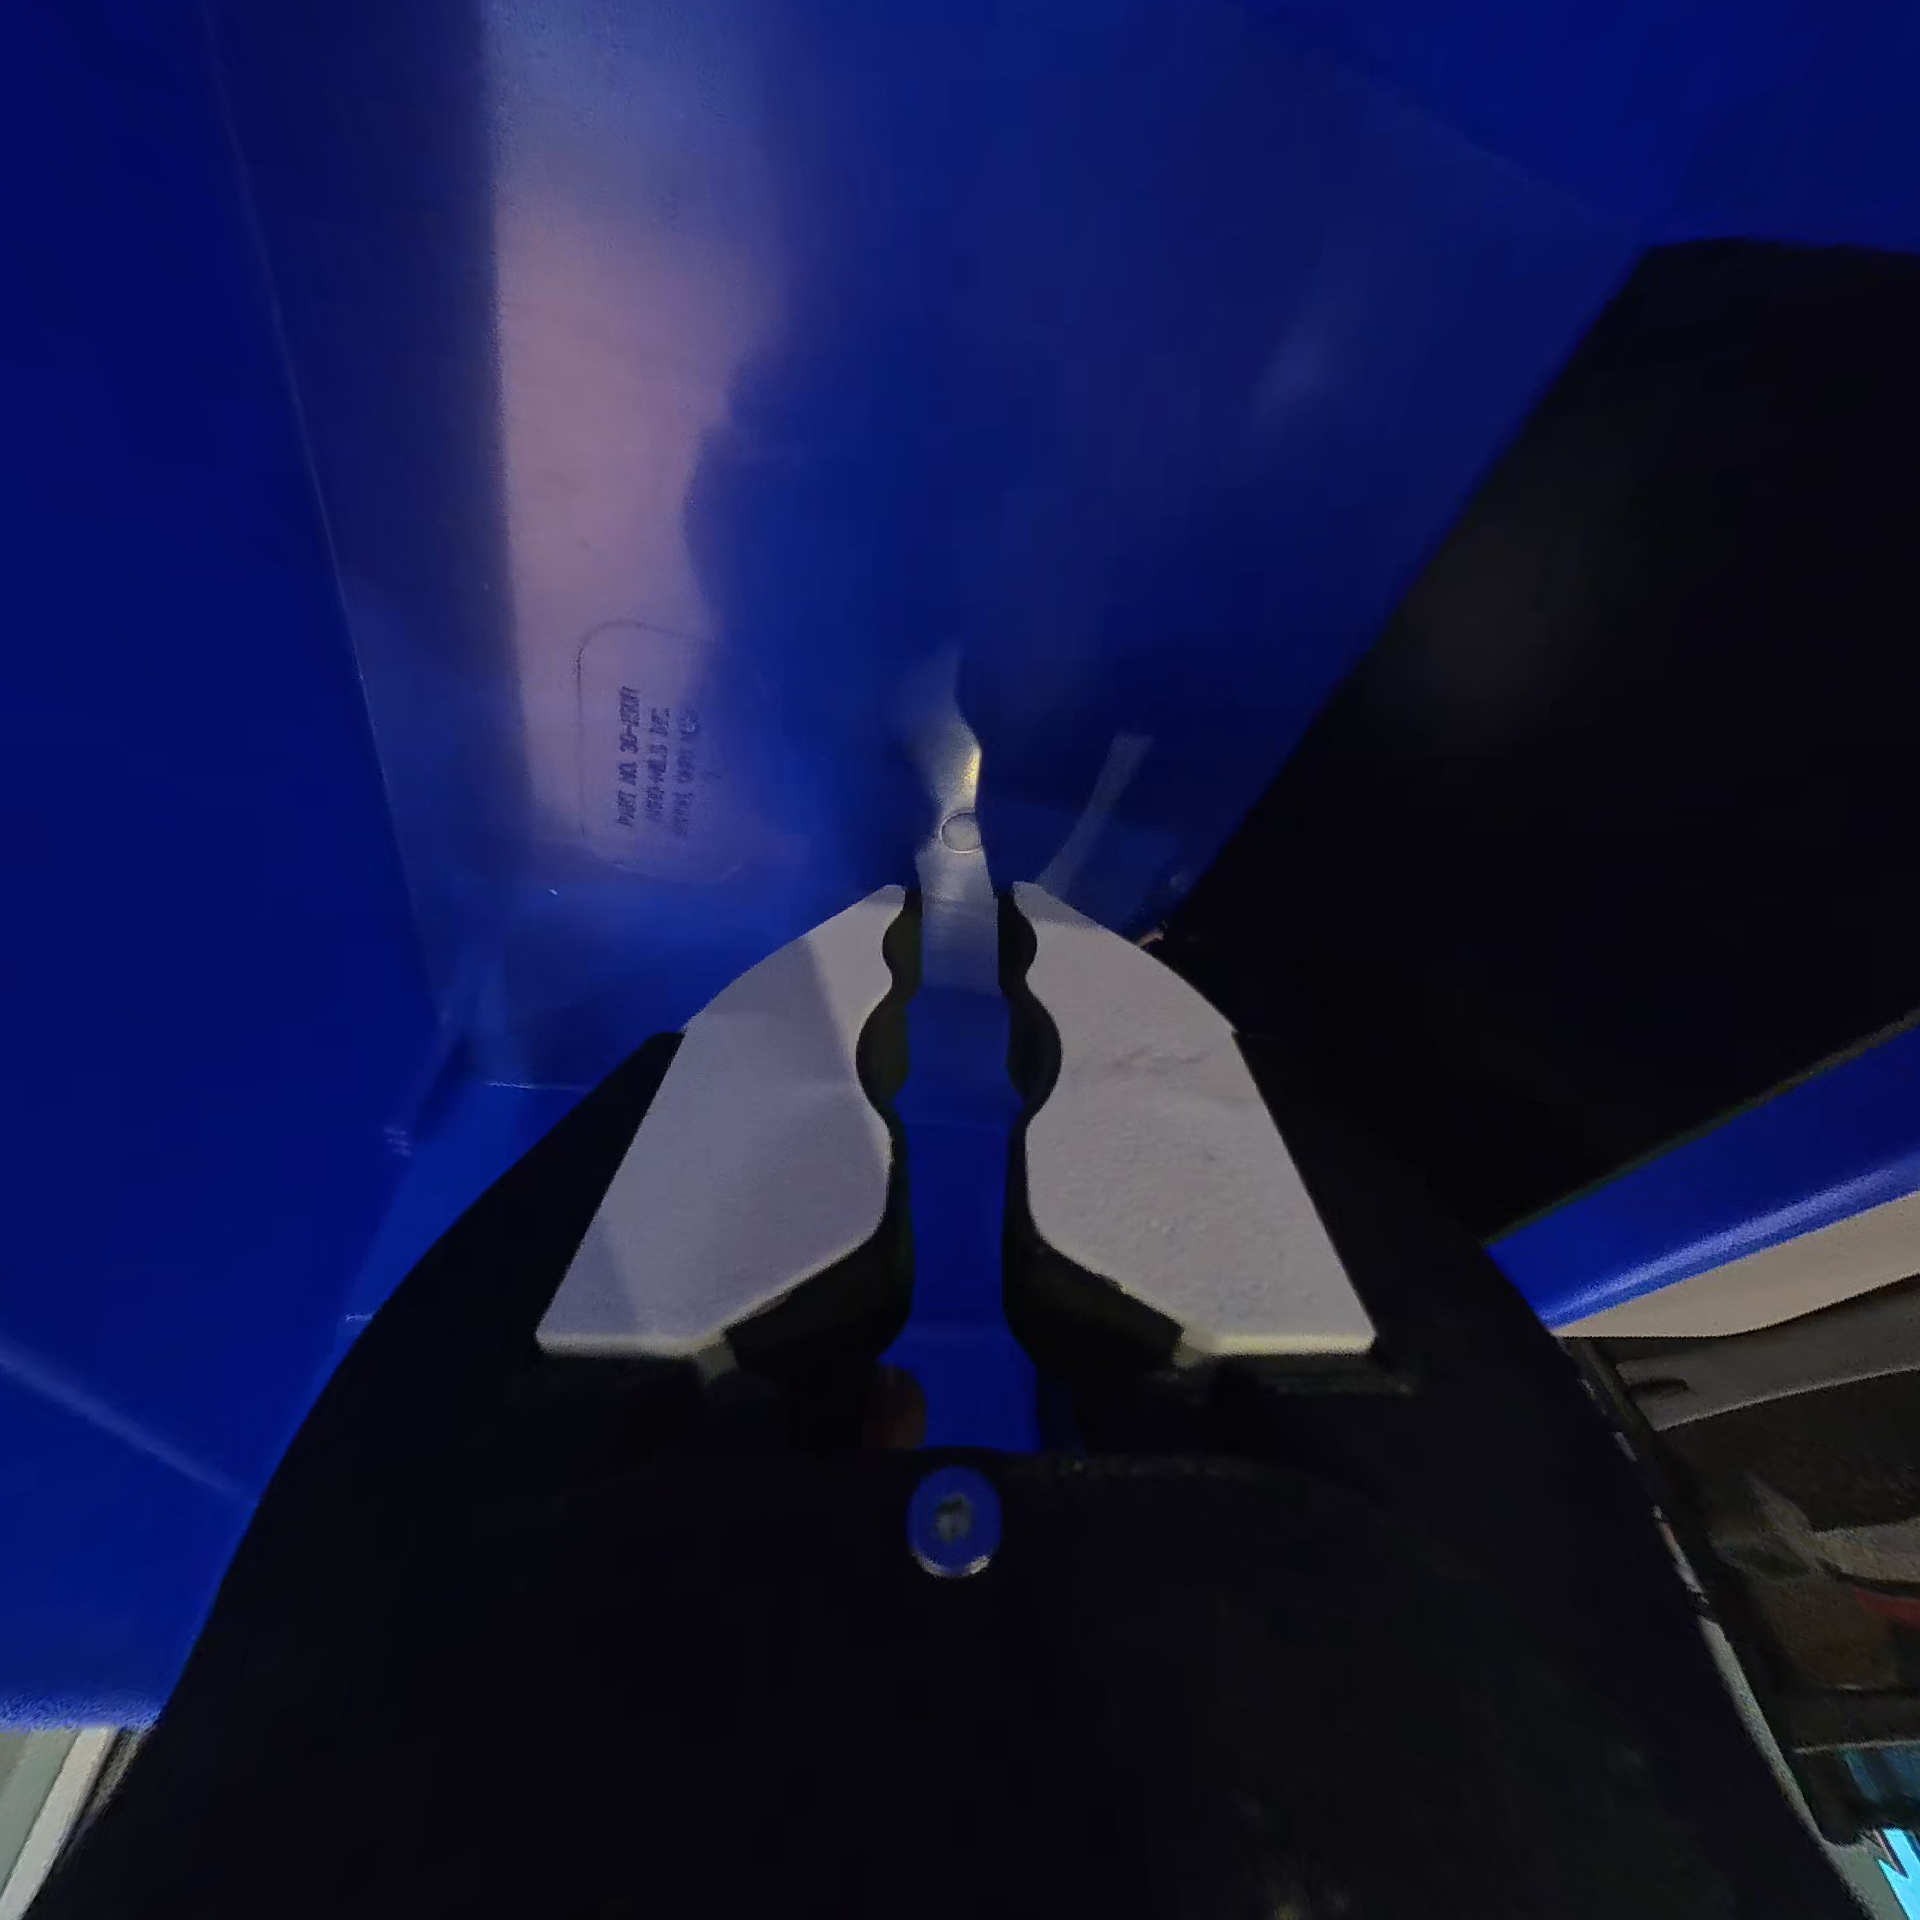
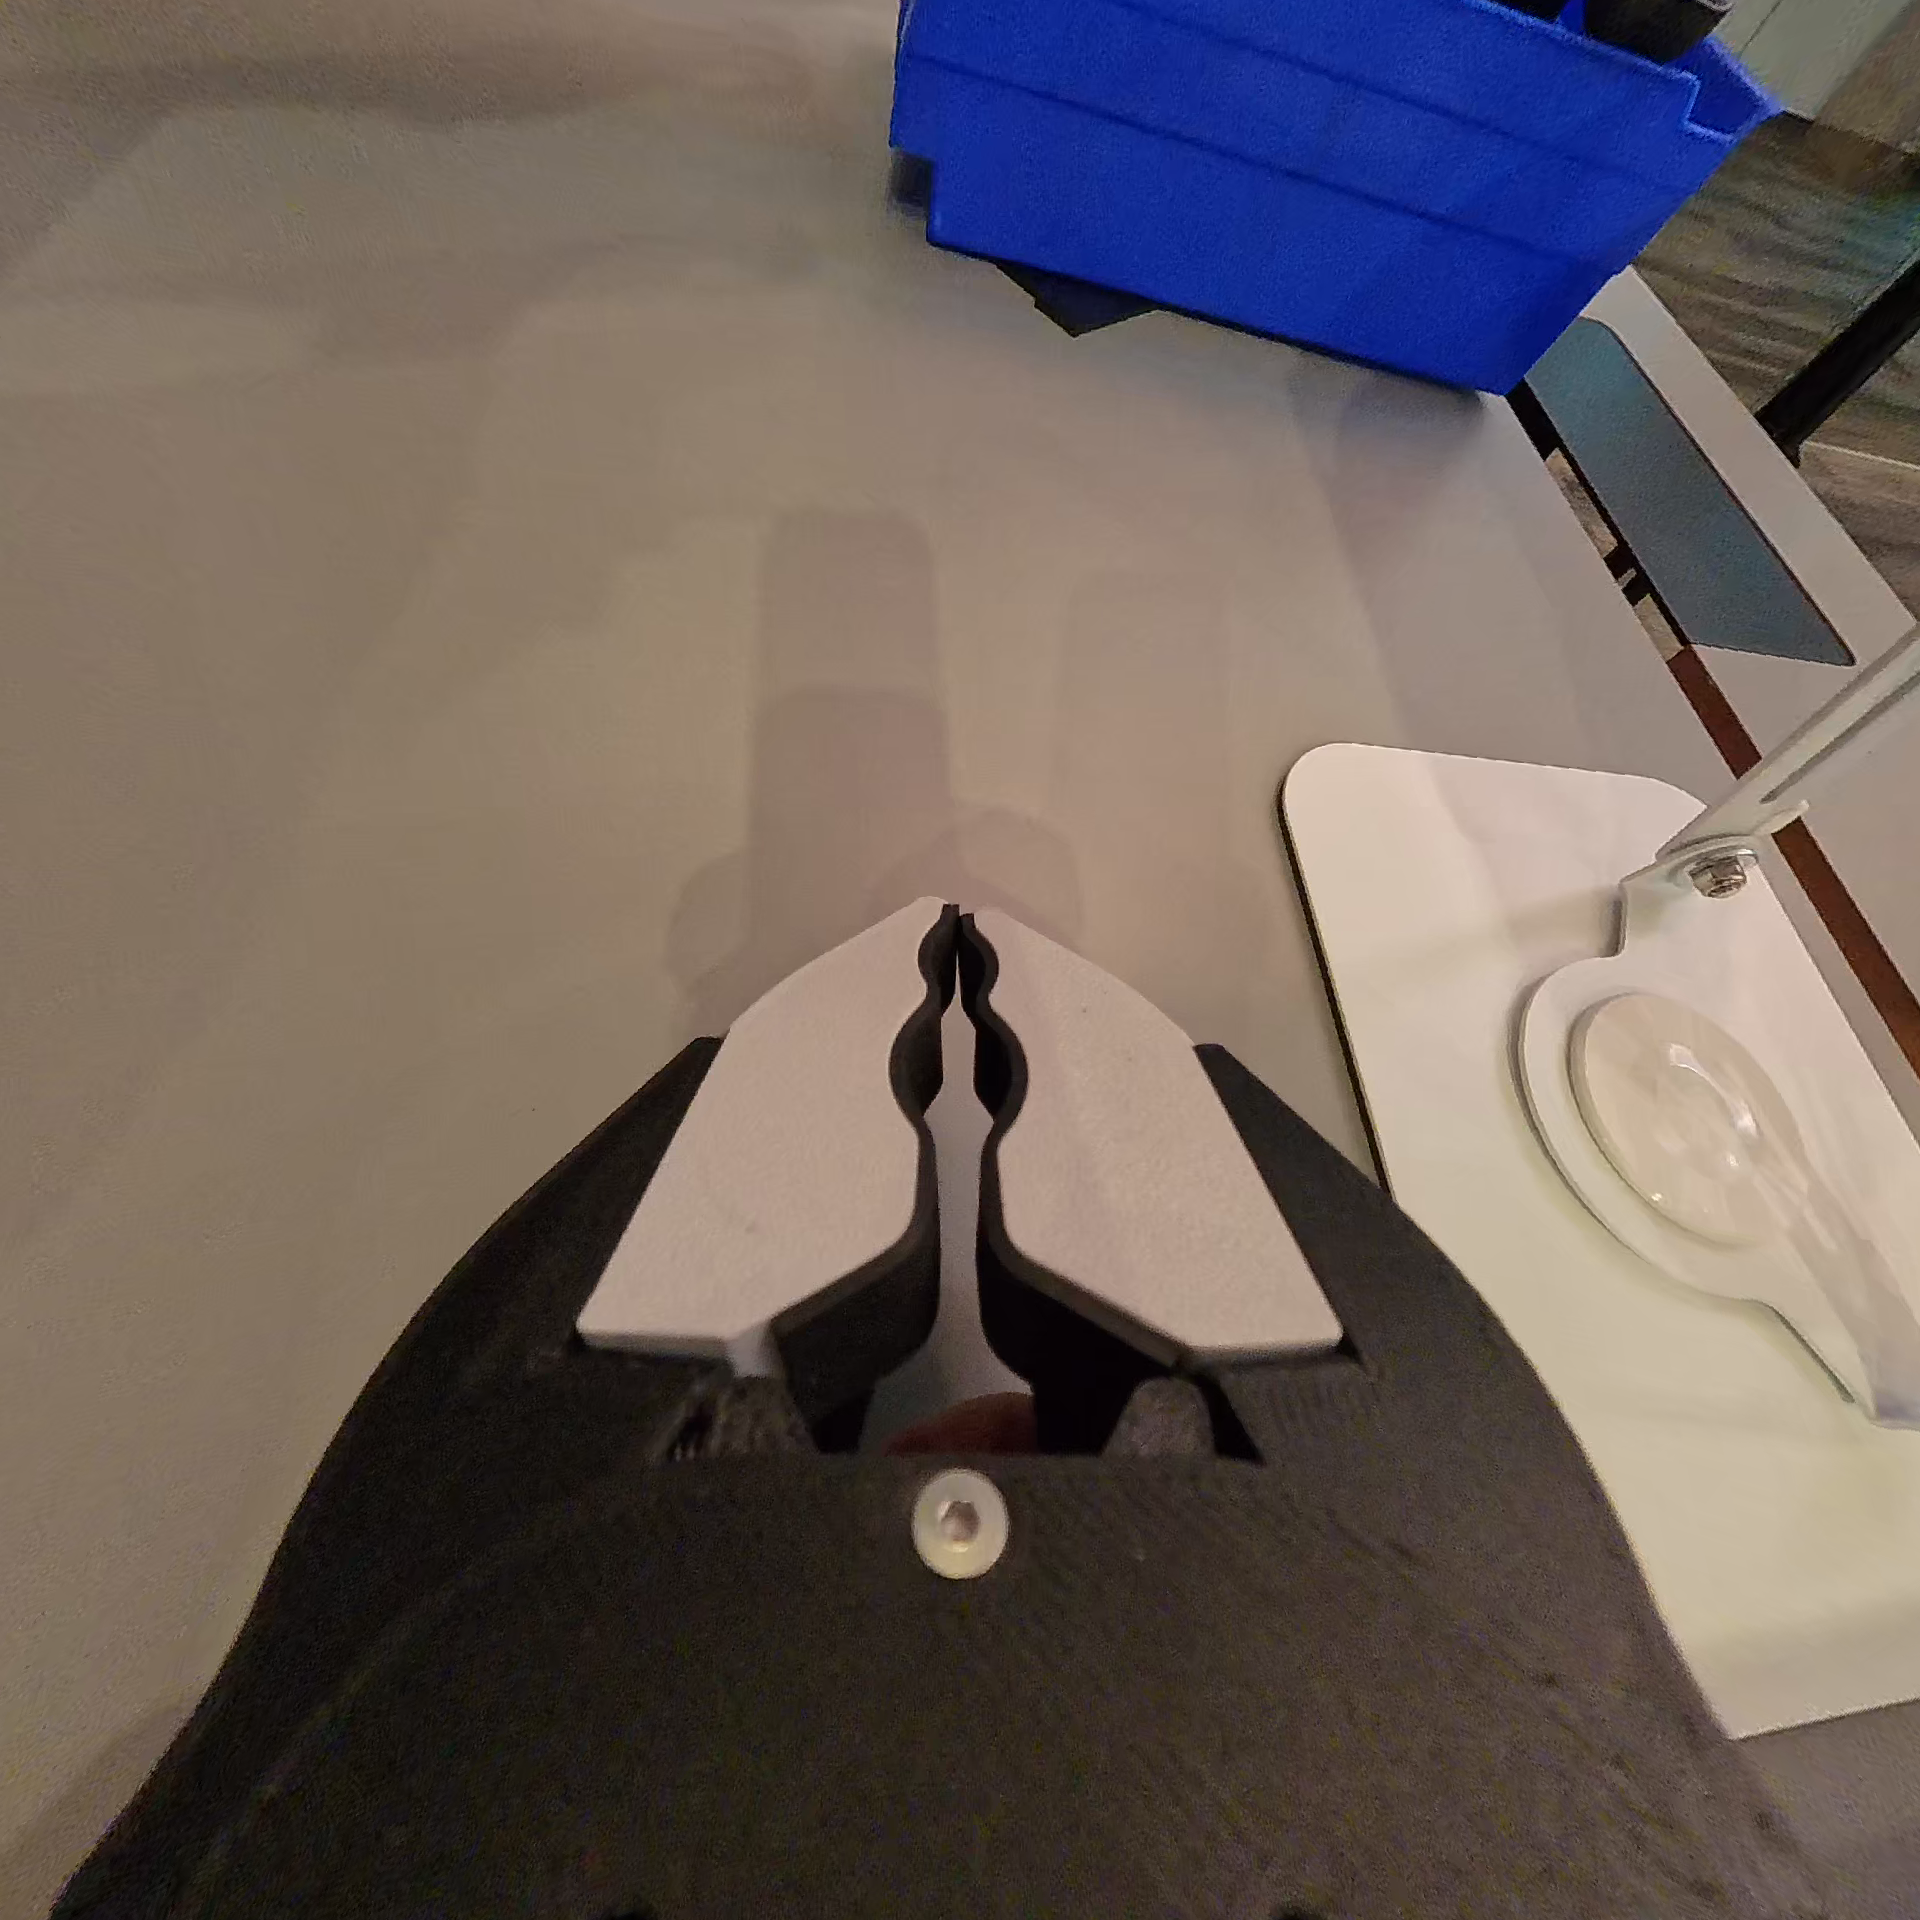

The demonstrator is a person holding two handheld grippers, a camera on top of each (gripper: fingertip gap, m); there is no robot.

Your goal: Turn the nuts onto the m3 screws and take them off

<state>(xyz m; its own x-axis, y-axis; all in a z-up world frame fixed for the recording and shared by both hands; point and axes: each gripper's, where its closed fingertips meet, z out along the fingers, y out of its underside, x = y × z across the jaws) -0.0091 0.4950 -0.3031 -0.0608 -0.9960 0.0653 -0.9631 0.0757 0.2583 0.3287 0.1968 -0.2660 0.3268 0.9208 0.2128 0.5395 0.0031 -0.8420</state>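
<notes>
In the left wrist view my left gripper [image 1: 958, 896] is down inside a blue bin [image 1: 312, 727], its jaws a narrow gap apart with nothing between them. A small round silver part [image 1: 958, 831], a nut or a screw head, I cannot tell which, lies on the bin floor just ahead of the fingertips. In the right wrist view my right gripper [image 2: 954, 916] is shut with its tips touching and holds nothing, above the grey table [image 2: 416, 623]. The blue bin [image 2: 1247, 187] stands at the far right of that table.
A black panel [image 1: 1558, 727] closes off the bin's right side beside my left gripper. A white base plate [image 2: 1455, 1091] with a clear stand, a suction cup and a bolt [image 2: 1714, 871] lies right of my right gripper. The table edge [image 2: 1766, 748] runs along the right.
</notes>
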